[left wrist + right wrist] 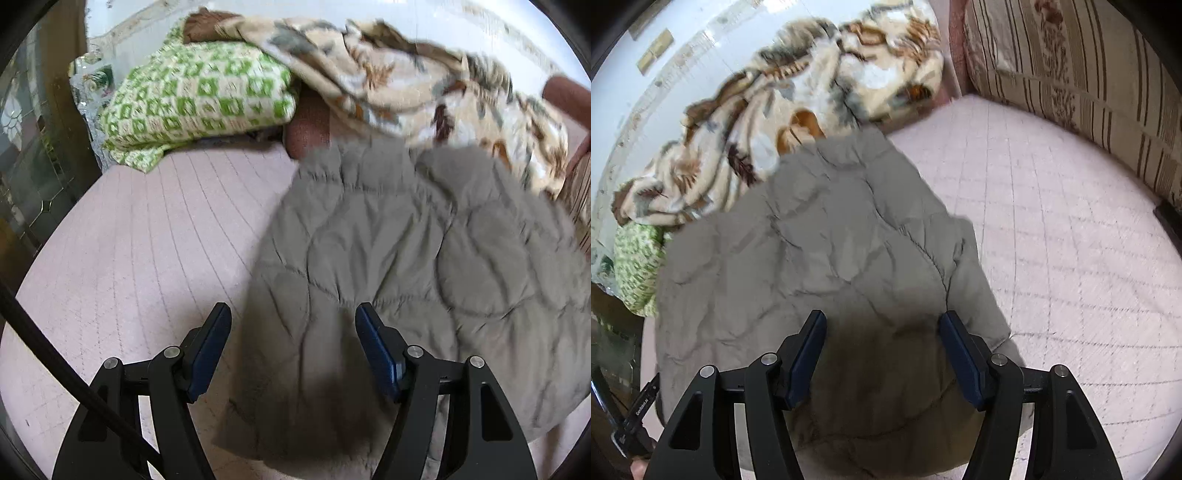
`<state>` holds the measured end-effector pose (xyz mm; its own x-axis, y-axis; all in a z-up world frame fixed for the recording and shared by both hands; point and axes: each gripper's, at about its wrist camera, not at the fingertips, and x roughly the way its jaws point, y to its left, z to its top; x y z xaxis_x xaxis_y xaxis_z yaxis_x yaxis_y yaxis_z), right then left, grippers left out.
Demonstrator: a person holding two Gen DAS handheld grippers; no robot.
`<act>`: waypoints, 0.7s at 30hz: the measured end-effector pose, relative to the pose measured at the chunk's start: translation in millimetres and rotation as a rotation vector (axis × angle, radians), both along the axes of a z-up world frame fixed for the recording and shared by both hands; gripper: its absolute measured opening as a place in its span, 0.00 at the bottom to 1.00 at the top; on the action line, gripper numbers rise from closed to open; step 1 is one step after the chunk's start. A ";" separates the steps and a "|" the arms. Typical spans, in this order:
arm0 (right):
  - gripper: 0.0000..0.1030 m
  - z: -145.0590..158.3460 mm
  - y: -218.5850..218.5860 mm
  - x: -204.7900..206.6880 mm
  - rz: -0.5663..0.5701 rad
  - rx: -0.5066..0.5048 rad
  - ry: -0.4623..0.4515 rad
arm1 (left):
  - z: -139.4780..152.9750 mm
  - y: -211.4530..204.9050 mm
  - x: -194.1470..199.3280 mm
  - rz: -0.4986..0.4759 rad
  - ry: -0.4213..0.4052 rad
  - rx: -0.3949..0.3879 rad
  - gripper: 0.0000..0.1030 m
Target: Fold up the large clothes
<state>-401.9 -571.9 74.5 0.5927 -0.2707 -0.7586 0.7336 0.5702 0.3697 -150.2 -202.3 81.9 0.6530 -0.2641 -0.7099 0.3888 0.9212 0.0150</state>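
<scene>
A grey-olive quilted puffer jacket lies spread on the pink quilted bed cover. It also shows in the right wrist view. My left gripper is open and empty, hovering over the jacket's left near edge. My right gripper is open and empty, hovering over the jacket's near right part, close to a folded sleeve or side. The jacket's near hem is hidden under both grippers.
A green and white crocheted blanket lies folded at the far left. A cream and brown patterned fleece blanket is heaped behind the jacket, also in the right wrist view. A striped cushion stands at the right. Bare bed cover lies right of the jacket.
</scene>
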 end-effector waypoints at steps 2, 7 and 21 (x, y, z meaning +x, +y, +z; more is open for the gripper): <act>0.67 16.0 2.7 -10.6 -0.012 -0.039 -0.045 | 11.8 10.9 -0.9 0.007 -0.017 -0.033 0.67; 0.67 29.6 5.7 -29.1 -0.014 -0.088 -0.045 | 18.1 33.3 0.2 0.006 0.011 -0.054 0.67; 0.41 -9.6 -8.6 -42.3 0.006 0.114 0.012 | -8.4 36.1 -6.4 -0.015 0.179 -0.053 0.67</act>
